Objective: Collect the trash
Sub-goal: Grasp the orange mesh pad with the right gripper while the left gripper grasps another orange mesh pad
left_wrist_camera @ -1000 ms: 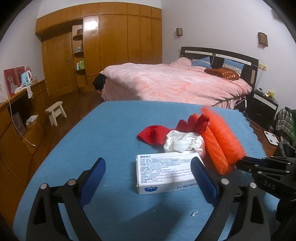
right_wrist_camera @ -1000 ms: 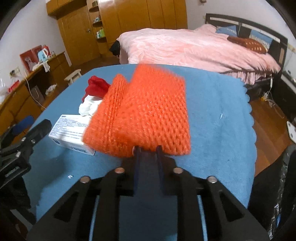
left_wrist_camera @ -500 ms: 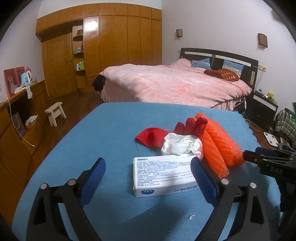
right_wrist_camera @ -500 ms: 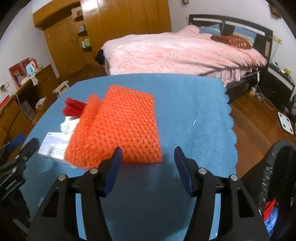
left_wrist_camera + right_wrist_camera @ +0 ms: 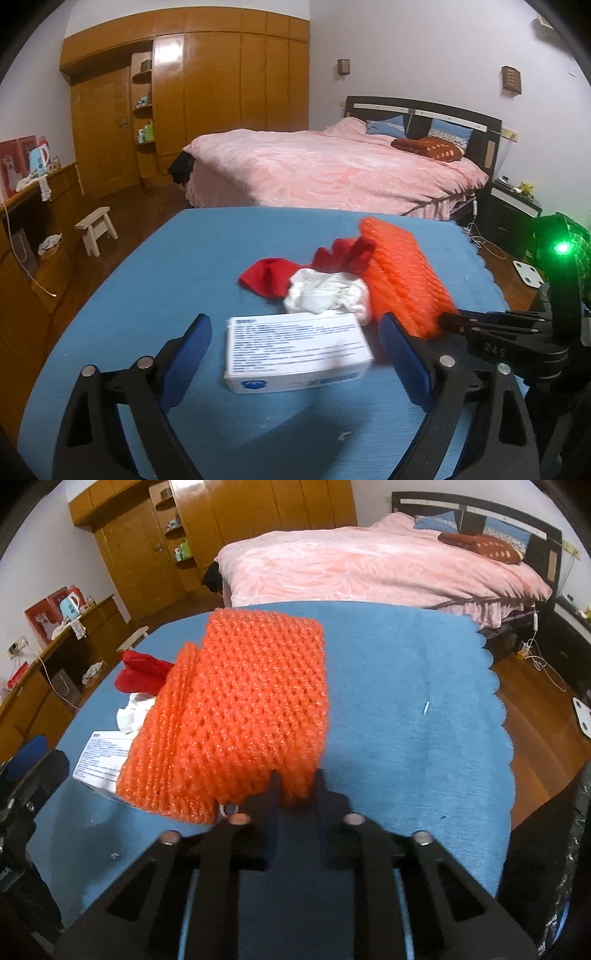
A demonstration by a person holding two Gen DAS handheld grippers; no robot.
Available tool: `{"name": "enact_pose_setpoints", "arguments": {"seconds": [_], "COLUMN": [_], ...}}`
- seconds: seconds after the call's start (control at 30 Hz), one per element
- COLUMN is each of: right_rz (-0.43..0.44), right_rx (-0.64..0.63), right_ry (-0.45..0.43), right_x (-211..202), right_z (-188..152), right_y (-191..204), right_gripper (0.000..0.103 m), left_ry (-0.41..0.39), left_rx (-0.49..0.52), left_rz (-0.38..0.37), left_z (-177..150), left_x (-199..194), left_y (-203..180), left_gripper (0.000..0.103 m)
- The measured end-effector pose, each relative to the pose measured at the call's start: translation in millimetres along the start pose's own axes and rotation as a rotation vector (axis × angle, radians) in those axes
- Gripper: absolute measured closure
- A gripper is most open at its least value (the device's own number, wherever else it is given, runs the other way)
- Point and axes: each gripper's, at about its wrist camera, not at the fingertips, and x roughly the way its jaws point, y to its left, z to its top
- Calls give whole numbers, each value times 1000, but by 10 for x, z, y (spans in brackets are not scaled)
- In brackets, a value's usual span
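Note:
An orange foam net [image 5: 243,709] lies on the blue table cloth [image 5: 406,709]; my right gripper [image 5: 295,790] is shut on its near edge. In the left wrist view the net [image 5: 399,280] lies right of a white crumpled tissue [image 5: 325,295], a red cloth [image 5: 269,277] and a white printed box [image 5: 295,350]. My left gripper [image 5: 295,339] is open, its blue pads either side of the box, not touching it. The right gripper [image 5: 454,321] shows at the right edge of the left wrist view.
A pink bed [image 5: 332,170] stands beyond the table. A wooden wardrobe [image 5: 184,103] fills the back wall, a desk [image 5: 33,206] and white stool [image 5: 98,229] at the left. A black trash bag [image 5: 576,867] sits at the table's right edge.
My right gripper was shut on the net, opened half a second ago, and is shut on its near edge again. The left gripper has moved closer to the box.

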Motion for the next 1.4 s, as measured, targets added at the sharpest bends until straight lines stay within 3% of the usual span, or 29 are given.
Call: {"name": "enact_pose_setpoints", "arguments": {"seconds": [0.5,0.8,0.87,0.93,1.03,1.4], "right_rz": [-77,-64,-62,-63,-60,-51], "right_rx": [114,137,137,132,128,113], "right_ry": [-45,-51,-50,-47,-50,-86], "right_x": [-438,-450,-443,-435,-448,-648], "right_z": [-70,-101,-109,-116,-121,-71], "right_y": [-428,-518,-512,-492,-482,-446], "right_gripper": [92,92,92,92,92,92], "left_ry": [66,130,131,148,154,61], "left_rx": [61,84,86,95,93,86], "left_rz": [-138,-120,-124,-131,-149,-139], "left_z": [30,-62,-62,-57,-61,74], "left_x": [267,421,424,452,458,141], "left_y": [-552,-637,-644,-672,-681,-678], "left_gripper": [42,46,52,72,86,91]}}
